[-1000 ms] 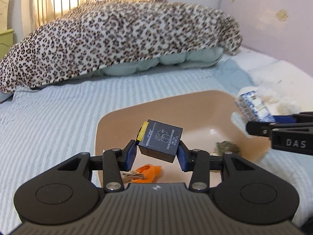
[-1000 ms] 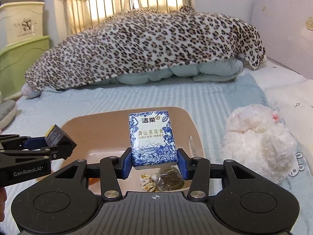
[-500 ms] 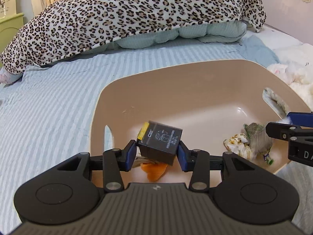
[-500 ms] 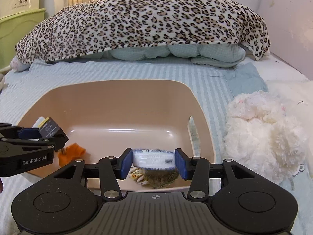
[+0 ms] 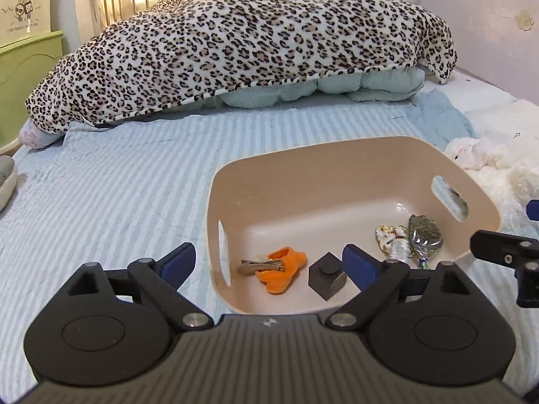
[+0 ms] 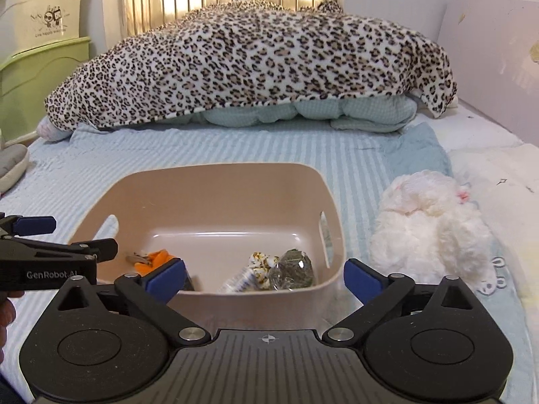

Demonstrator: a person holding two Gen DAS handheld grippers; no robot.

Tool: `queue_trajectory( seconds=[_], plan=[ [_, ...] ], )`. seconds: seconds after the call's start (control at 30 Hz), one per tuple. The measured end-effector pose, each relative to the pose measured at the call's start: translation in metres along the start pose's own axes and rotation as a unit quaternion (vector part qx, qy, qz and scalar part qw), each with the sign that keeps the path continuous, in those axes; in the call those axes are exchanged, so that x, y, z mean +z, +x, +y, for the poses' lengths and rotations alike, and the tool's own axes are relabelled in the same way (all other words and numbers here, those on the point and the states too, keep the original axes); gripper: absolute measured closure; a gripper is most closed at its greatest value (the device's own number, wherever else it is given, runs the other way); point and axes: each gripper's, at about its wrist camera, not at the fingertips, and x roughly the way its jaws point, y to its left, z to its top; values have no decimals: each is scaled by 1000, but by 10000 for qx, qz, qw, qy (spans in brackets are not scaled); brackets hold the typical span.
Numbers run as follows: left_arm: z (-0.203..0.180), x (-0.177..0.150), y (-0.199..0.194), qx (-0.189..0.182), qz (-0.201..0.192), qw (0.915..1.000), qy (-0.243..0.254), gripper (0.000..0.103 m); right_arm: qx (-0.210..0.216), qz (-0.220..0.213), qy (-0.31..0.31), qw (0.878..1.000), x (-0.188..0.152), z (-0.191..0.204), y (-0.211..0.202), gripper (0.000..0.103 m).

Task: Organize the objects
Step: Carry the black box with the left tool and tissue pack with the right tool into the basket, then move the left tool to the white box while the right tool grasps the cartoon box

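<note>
A beige bin [image 5: 303, 149] [image 6: 219, 170] sits on the striped bedsheet. On its floor lie a dark box [image 5: 326, 274], an orange cloth [image 5: 284, 269] with a hair clip [image 5: 261, 264], a floral packet [image 5: 390, 234] and a green tea bag [image 5: 424, 235] [image 6: 298, 266]. My left gripper [image 5: 268, 264] [image 6: 67, 235] hangs over the bin's near left corner; its jaws are opening, with the box lying free below. My right gripper [image 6: 263, 277] [image 5: 518, 227] is over the near right side, jaws opening and nothing pressed between them. A pale blurred packet [image 6: 235, 281] lies beside the floral one.
A white plush toy [image 6: 431, 222] [image 5: 488, 158] lies right of the bin. A leopard-print blanket [image 5: 252, 50] is heaped across the back of the bed. Green drawers [image 6: 33, 84] stand at the far left. A person's hand [image 6: 5, 306] shows at the left edge.
Both grippers lowered into the bin, then opened wide and drew back. The dark box left the left jaws and the blue-and-white tissue pack left the right jaws.
</note>
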Motion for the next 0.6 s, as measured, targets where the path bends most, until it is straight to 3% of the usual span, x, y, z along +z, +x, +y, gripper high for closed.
queue_trajectory(
  seconds=[0.3, 0.6],
  plan=[
    [-6, -21, -32, -210, 171, 9996, 89, 4, -234, 332, -41, 9992, -33, -9, -10, 0],
    [-13, -53, -14, -135, 740, 9972, 44, 4, -392, 830, 96, 9957, -71, -20, -3, 0]
  ],
)
